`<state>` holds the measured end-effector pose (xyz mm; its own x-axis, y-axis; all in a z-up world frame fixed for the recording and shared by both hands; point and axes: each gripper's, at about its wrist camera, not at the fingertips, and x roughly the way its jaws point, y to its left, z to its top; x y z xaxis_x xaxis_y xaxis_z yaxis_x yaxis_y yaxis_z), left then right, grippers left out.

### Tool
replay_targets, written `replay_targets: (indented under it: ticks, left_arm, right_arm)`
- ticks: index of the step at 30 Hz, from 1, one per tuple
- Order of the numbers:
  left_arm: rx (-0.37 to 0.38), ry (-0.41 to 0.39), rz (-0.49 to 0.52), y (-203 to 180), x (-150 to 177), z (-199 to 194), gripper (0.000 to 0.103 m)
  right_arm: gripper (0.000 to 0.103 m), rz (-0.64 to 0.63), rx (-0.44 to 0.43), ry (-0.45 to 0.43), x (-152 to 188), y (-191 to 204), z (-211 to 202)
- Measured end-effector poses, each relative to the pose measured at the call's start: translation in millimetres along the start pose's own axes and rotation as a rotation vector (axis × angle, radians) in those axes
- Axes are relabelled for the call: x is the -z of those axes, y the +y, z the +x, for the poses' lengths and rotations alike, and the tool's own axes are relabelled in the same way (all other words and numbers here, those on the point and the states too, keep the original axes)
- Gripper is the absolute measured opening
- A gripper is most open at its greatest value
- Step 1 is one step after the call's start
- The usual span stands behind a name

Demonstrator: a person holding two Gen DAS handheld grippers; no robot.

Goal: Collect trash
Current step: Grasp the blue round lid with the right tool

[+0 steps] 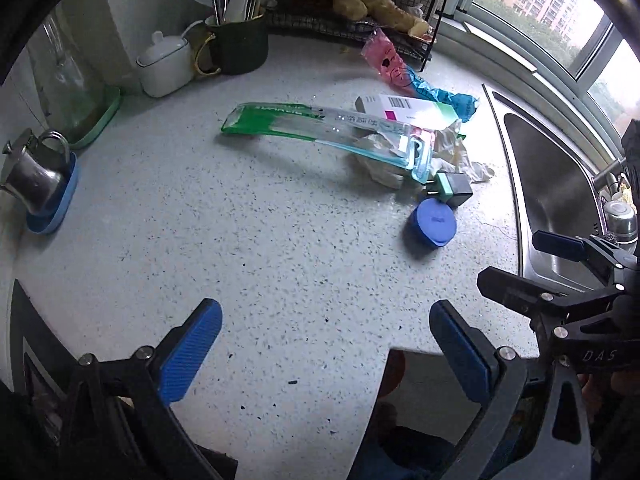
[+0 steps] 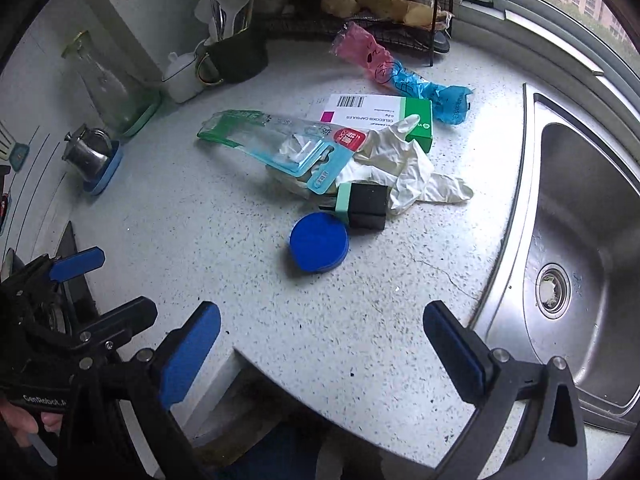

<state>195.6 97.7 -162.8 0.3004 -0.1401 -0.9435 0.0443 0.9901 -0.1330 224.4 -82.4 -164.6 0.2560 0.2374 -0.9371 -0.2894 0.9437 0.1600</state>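
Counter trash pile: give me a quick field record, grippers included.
surface: speckled counter, sink to the right
pile: clear toothbrush pack, medicine box, white glove, pink-blue bag
nearest item: blue lid, touching black-green block
left gripper: open, empty
right gripper: open, empty
trash collected: none visible

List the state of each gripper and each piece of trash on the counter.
Left gripper: open, empty.
Right gripper: open, empty.
Toothbrush package: empty, propped on the pile.
Rubber glove: crumpled, lying loose.
Capsule box: lying flat.
Blue lid: flat on the counter.
Pink and blue wrapper: crumpled.
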Motion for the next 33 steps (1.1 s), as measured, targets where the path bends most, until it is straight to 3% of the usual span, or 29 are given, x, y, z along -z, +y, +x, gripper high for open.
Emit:
replay_targets:
  ticks: [4,6,20,25,27,33]
  left_arm:
    - [0.002,0.042,-0.011,14.9,-8.1,20.9,0.103]
    - [0.003,0.062,-0.009,20.7,-11.0,30.1,0.103]
    - [0.048,0.094,0.035,21.6,-19.0,49.8,0.103]
    - [0.041,0.099,0.042,20.9,-18.9,49.9,0.103]
    - [0.036,0.097,0.052,20.5,-19.3,48.2,0.103]
    - [0.027,0.087,0.096,19.6,-33.3,39.1,0.103]
  right_arm:
    - [0.092,0.024,0.017,0.031,-12.0,4.2,22.2]
    - [0.079,0.044,0.036,0.049,-17.6,4.0,32.4]
    - [0.071,0.084,0.071,0.102,-31.7,-0.6,61.4]
    - [0.056,0.04,0.105,0.081,-33.5,5.6,61.2]
    - [0.044,0.022,0.108,0.074,-34.6,7.3,61.0]
    - [0.044,0.026,0.056,0.089,-28.2,7.5,55.8]
